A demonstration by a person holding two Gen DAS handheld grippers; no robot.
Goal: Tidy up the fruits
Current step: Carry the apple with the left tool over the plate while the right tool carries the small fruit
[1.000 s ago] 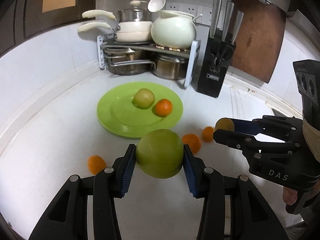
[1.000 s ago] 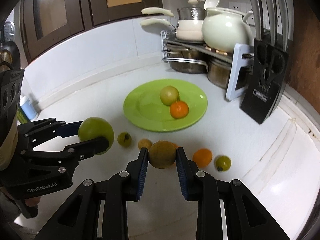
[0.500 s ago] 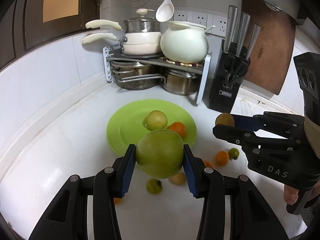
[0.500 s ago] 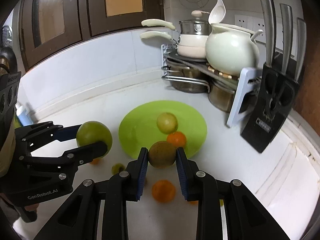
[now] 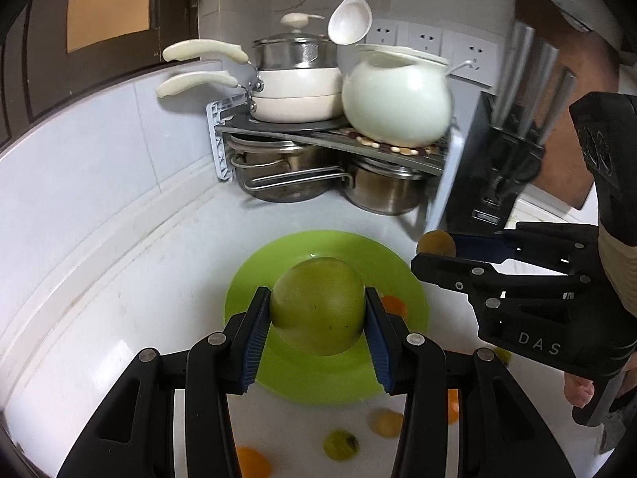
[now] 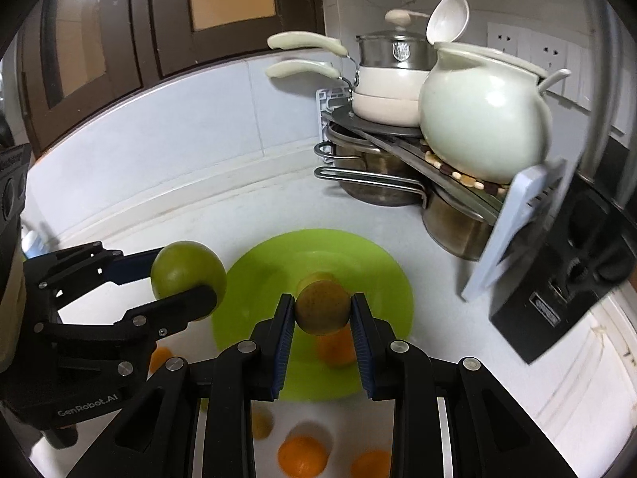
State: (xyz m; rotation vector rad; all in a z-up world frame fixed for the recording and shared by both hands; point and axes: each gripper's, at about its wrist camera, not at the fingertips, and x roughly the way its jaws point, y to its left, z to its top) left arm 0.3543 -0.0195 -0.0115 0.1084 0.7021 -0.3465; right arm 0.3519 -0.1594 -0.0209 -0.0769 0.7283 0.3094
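My left gripper (image 5: pixel 317 310) is shut on a large green fruit (image 5: pixel 317 310), held in the air over the lime-green plate (image 5: pixel 254 290). My right gripper (image 6: pixel 321 312) is shut on a small brown kiwi (image 6: pixel 321 312), also above the plate (image 6: pixel 382 279). In the left wrist view the right gripper (image 5: pixel 436 249) shows at the right with the kiwi (image 5: pixel 436 242) at its tips. In the right wrist view the left gripper (image 6: pixel 187 279) shows at the left with the green fruit (image 6: pixel 185 269). An orange (image 6: pixel 336 348) on the plate is mostly hidden behind the kiwi.
Several oranges (image 6: pixel 301 456) and small green and yellowish fruits (image 5: pixel 340 444) lie on the white counter in front of the plate. A rack of pots (image 5: pixel 302 151) with a white jar (image 5: pixel 396 99) stands behind the plate; a black knife block (image 5: pixel 497 171) is at the right.
Both grippers have moved forward toward the back of the counter, carrying their fruits. They now hang over the plate, and the loose fruits have slid to the bottom of both views.
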